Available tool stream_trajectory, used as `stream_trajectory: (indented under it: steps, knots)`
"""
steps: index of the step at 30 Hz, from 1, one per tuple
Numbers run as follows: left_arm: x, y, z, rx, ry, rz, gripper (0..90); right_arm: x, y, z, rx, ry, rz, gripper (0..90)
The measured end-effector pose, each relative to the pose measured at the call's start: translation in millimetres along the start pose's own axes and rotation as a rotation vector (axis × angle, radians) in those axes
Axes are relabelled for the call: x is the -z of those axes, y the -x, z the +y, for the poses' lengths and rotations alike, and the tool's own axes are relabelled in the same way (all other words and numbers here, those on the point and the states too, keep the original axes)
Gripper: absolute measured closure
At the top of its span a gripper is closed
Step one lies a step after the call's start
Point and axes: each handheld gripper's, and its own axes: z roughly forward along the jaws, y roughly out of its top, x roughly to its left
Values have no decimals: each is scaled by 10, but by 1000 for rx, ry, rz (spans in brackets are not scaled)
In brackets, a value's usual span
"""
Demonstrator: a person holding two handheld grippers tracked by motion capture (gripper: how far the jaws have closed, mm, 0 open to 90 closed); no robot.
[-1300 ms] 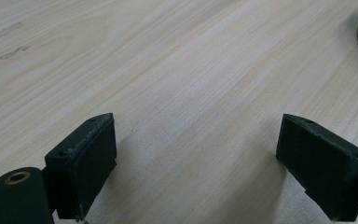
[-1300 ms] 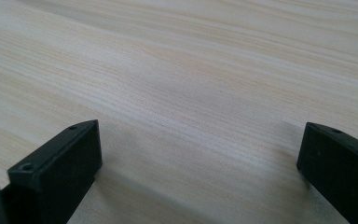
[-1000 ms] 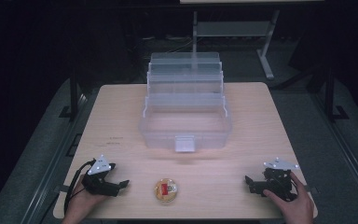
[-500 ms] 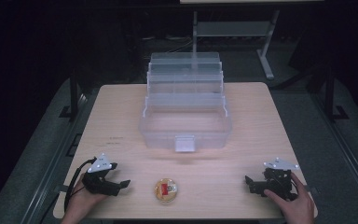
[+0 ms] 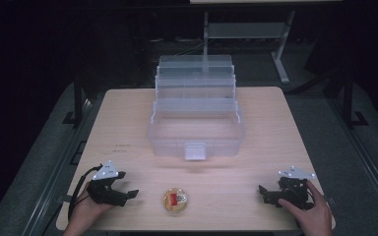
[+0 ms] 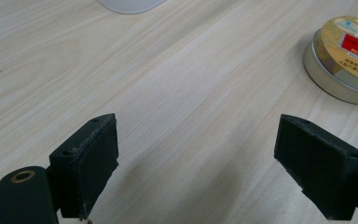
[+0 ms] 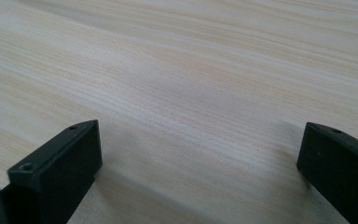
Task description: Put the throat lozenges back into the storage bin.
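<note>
Dark surroundings frame a pale wooden table [image 5: 128, 113] in the high view. A clear plastic organiser box [image 5: 195, 129] stands at the table's middle, its stepped trays fanned open toward the far edge. A small round tin [image 5: 175, 200] with a gold and red lid lies near the front edge, between the two grippers and closer to the left one. The left gripper [image 5: 128, 195] rests on the table at the front left, pointing toward the tin. The right gripper [image 5: 264, 192] rests at the front right, well apart from the tin. Compared with the frames of the last second, nothing has shifted: grippers, tin and box keep the same positions, so the pick-up appears not yet begun.

The left gripper view shows the jaws spread wide over bare wood, holding nothing. The tin [image 6: 345, 58] lies ahead and to the right, beyond the right-hand jaw.

The right gripper view shows the jaws spread wide above bare table [image 7: 191, 84], nothing between them.
</note>
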Motion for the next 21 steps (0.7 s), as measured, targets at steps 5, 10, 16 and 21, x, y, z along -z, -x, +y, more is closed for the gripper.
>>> stream_trajectory:
  steps: [5, 10, 16, 21]
  knots:
    - [-6, 41, 50, -16, -13, -13, 135, 1, -1, -1, -1, 0, -1, 0]
    - [-7, 73, 94, -23, -15, -22, 135, 0, -1, -1, 0, 0, -2, 0]
    - [-23, 105, 129, -37, -24, -34, 135, 0, -1, -1, -1, 0, -2, 0]
    - [-36, 135, 158, -46, -31, -46, 135, -1, -2, 0, -2, 1, -1, 0]
